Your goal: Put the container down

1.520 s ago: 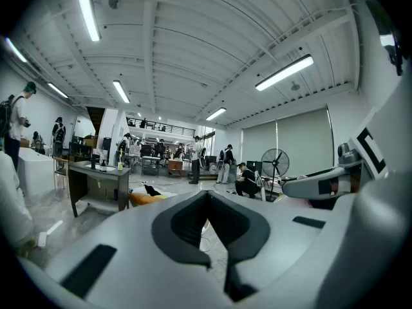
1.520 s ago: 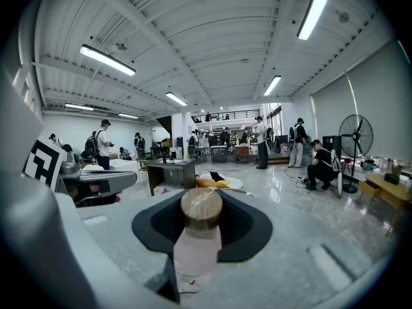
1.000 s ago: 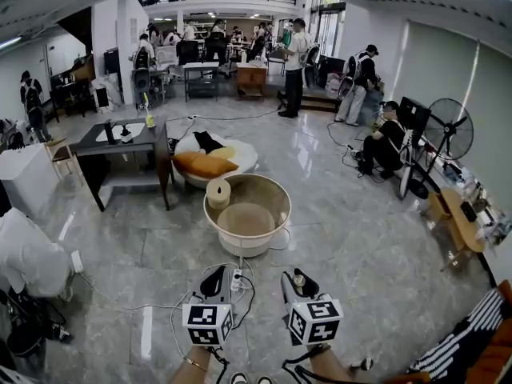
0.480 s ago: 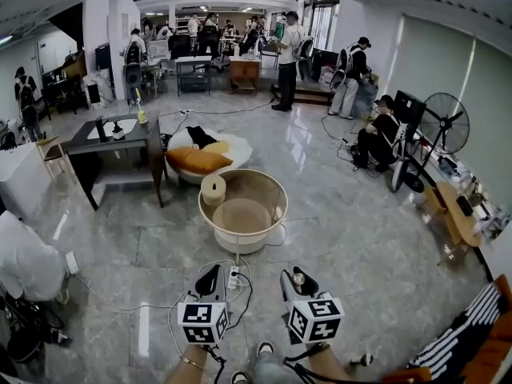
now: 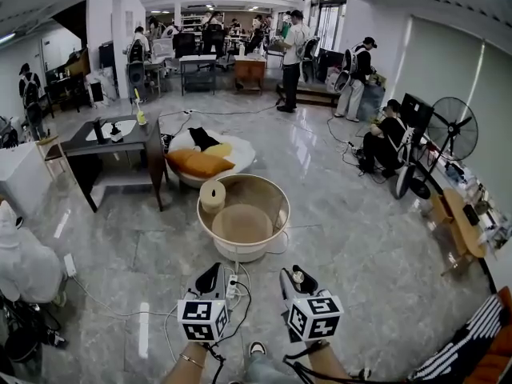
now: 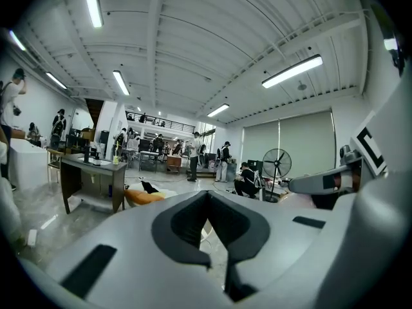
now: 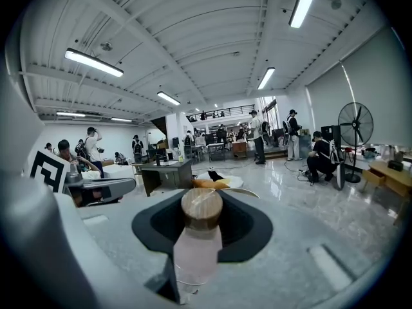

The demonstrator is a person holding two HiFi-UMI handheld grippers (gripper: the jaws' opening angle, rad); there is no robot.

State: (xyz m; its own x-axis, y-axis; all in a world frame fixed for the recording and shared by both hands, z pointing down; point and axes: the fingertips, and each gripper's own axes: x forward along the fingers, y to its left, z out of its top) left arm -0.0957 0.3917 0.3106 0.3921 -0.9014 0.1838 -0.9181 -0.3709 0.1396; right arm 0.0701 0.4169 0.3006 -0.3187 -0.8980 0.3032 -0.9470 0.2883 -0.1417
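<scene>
My right gripper (image 7: 201, 221) is shut on the container (image 7: 196, 253), a small pale pink bottle with a round wooden cap that stands upright between the dark pads. In the head view the right gripper (image 5: 298, 285) hangs low over the grey floor with the container's cap (image 5: 298, 278) showing at its tip. To its left, my left gripper (image 5: 212, 282) is at the same height. The left gripper (image 6: 208, 201) has its jaws together with nothing between them. Both point toward a round beige tub (image 5: 276, 194) a short way ahead.
A pale roll (image 5: 212, 196) rests on the tub's left rim. A power strip with cables (image 5: 234, 283) lies on the floor under the grippers. Beyond are a white round bed with an orange cushion (image 5: 200, 163), a dark desk (image 5: 120, 139), a standing fan (image 5: 450, 130) and several people.
The view and both grippers have moved forward, so the tub sits nearer and lower in the picture. A shoe now shows at the bottom edge. The grip on the container is unchanged.
</scene>
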